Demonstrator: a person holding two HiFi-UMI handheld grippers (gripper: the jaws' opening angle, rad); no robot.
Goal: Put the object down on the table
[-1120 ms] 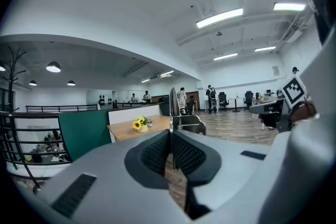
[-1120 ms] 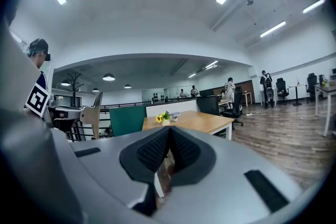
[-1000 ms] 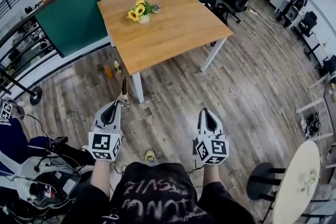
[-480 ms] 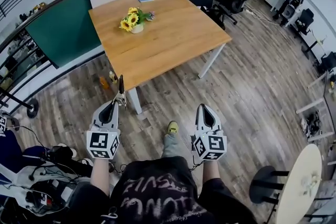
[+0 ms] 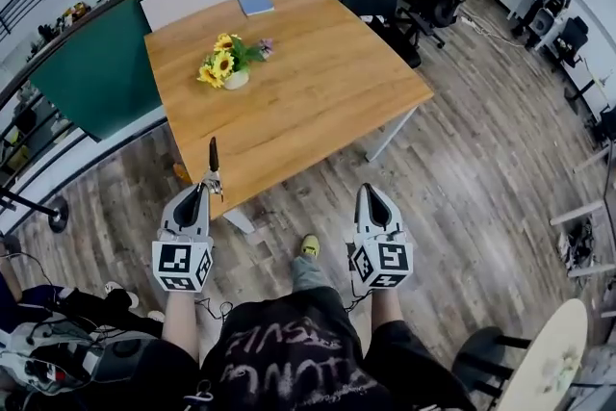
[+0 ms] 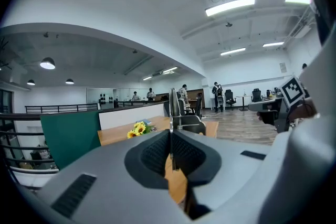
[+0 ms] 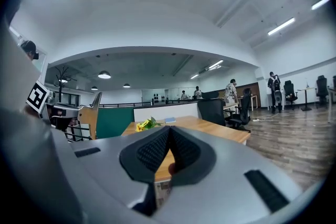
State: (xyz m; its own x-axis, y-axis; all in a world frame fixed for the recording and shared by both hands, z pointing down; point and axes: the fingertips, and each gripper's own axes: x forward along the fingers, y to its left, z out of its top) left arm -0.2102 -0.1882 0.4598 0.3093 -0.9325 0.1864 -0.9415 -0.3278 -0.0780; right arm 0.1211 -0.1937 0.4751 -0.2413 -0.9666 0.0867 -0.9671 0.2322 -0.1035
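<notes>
Though neither gripper has reached the table (image 5: 318, 101), I find the left gripper (image 5: 204, 192) clamped on a slim metal utensil (image 5: 213, 159) (it juts past the jaw tips, toward the table's near edge). The right gripper (image 5: 370, 193) is closed and empty.

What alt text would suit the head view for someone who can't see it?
From above: the left claw grips a slim dark stick-like object, the right claw is shut and empty. Ahead stands a square light wooden table bearing a pot of yellow sunflowers and a blue book.
</notes>
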